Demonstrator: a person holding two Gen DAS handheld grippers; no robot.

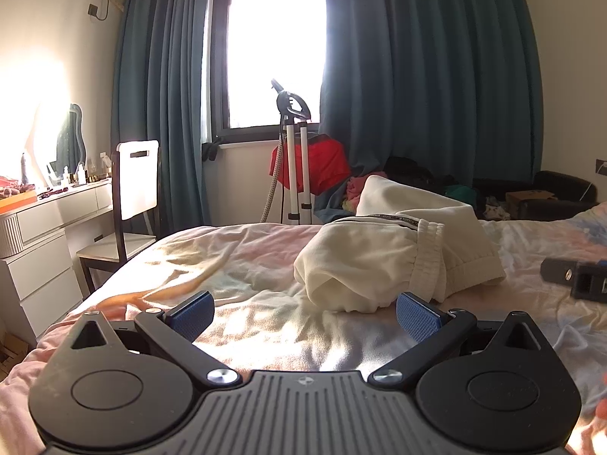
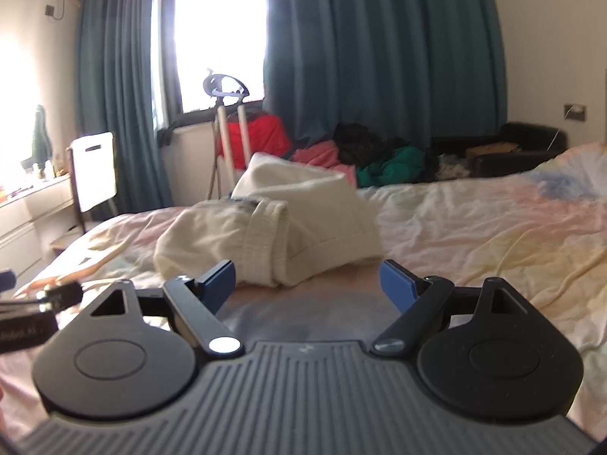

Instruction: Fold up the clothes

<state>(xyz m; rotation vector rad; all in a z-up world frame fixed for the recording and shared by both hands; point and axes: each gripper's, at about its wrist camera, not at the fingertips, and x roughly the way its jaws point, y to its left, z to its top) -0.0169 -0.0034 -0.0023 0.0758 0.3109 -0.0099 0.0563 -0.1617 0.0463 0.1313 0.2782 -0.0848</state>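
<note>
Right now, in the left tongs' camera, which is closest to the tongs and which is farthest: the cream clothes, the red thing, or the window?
From the left tongs:
1. Cream clothes, bunched on the bed just ahead, slightly right.
2. Red thing, past the bed's far edge, by the white steamer stand.
3. Window, on the back wall between the blue curtains.

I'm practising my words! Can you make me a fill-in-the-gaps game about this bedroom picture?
1. The cream garment lies on the ____.
2. The left gripper and right gripper are both ____.
3. The curtains are dark ____.
4. The cloth by the steamer stand is ____.

Missing words: bed, open, blue, red
</note>
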